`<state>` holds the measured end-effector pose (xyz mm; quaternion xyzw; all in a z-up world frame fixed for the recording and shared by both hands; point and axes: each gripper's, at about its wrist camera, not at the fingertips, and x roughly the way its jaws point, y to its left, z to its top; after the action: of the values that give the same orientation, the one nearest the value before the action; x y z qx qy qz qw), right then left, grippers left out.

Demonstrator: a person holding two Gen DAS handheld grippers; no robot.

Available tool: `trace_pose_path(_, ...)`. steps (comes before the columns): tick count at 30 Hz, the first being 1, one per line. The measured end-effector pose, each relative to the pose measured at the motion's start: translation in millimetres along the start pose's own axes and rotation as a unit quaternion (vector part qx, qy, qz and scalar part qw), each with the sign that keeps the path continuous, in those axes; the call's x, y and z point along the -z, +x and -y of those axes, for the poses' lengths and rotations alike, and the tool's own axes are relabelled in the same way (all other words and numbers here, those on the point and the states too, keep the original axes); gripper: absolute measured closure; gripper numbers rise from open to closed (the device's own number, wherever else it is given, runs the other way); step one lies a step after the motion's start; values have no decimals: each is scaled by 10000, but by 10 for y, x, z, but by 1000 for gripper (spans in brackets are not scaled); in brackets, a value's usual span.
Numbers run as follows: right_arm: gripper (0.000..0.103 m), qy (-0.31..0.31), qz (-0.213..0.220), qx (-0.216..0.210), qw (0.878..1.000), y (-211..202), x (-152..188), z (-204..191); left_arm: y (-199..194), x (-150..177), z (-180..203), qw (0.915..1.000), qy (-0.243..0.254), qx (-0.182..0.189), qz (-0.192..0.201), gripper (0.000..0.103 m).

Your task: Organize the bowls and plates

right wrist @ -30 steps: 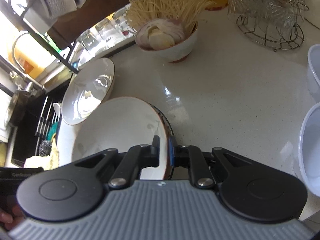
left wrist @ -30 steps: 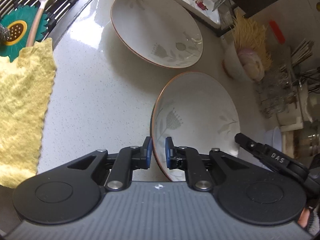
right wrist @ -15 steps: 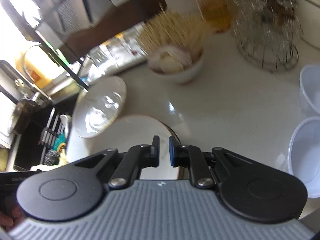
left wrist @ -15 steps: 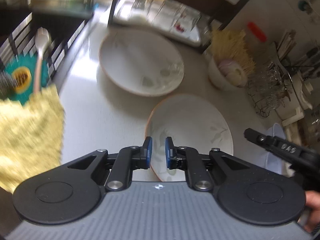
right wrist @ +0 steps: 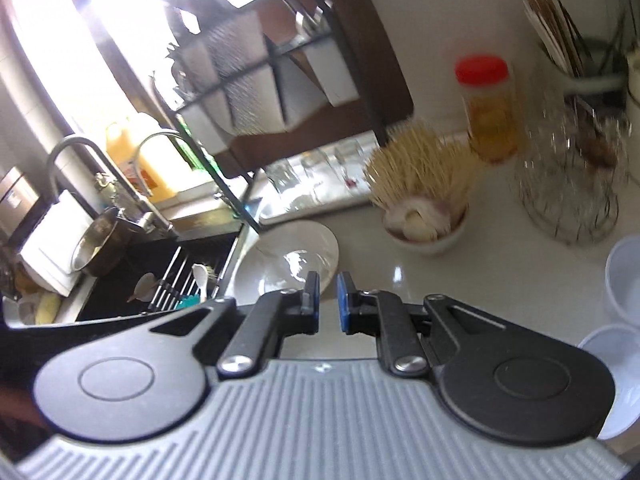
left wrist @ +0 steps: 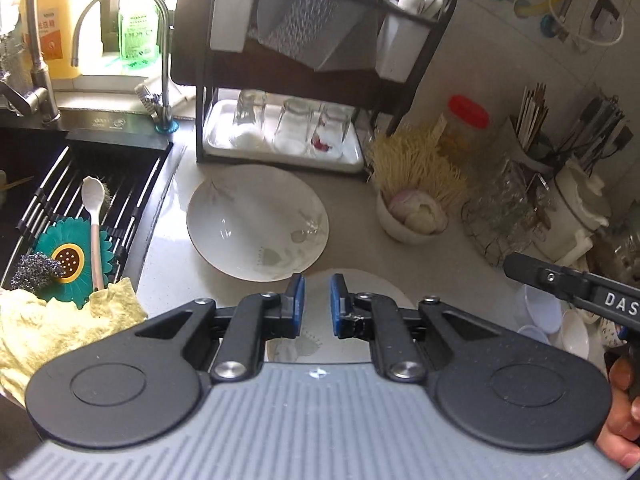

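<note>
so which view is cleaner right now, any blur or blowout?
Left wrist view: sharp, the far plate and the glasses are crisp; window behind the faucet is overexposed. Right wrist view: tilted and motion-blurred, the wire rack smeared, window top left blown white, glare on the plate.

Blown-out window glare, blurred right view
</note>
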<state>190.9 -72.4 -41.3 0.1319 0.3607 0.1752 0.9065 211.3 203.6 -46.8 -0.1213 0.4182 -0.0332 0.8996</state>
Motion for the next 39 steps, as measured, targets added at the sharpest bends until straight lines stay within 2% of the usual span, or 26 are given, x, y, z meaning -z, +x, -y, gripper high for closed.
trace_pose_path(5, 90, -295, 148, -148, 9993, -200, -45, -102, -231, 15, 110, 9995, 82, -69, 304, 87)
trace_pose_path(10, 90, -505, 276, -142, 9982, -383, -51, -107, -398, 55, 204, 9987, 83, -37, 494, 77)
trace_pose_path(14, 90, -476, 316, -88, 9983, -527, -12, -43, -497, 122, 317, 9983, 149, -45, 560, 75)
trace_pose_path(16, 90, -472, 323, -66, 9983, -593, 30, -26, -552, 170, 379, 9982, 168, -53, 565, 62)
trace_pose_path(21, 89, -384, 310, -26, 9988, -658, 157, 86, -631, 339, 557, 9977, 296, -69, 603, 38)
trace_pose_path(24, 89, -318, 217, 58, 9992, -691, 232, 189, -661, 451, 620, 9979, 318, -48, 561, 34)
trace_pose_path(27, 89, -330, 254, 122, 9991, -773, 285, 238, -719, 556, 675, 9976, 331, -177, 588, 30)
trace_pose_path(28, 84, -333, 278, 160, 9989, -802, 300, 248, -737, 588, 690, 9976, 323, -181, 580, 28)
trace_pose_path(29, 75, -328, 304, 168, 9989, -824, 316, 263, -755, 619, 710, 9977, 320, -176, 576, 27)
trace_pose_path(30, 51, -303, 354, 141, 9988, -859, 344, 282, -773, 648, 731, 9976, 332, -158, 579, 27)
trace_pose_path(31, 33, -276, 413, 68, 9987, -892, 368, 308, -791, 674, 752, 9977, 337, -150, 576, 27)
trace_pose_path(32, 30, -239, 447, 11, 9987, -920, 392, 340, -815, 695, 777, 9976, 336, -151, 587, 27)
trace_pose_path(39, 31, -347, 527, 16, 9980, -1163, 500, 496, -940, 885, 1027, 9971, 360, -263, 624, 21)
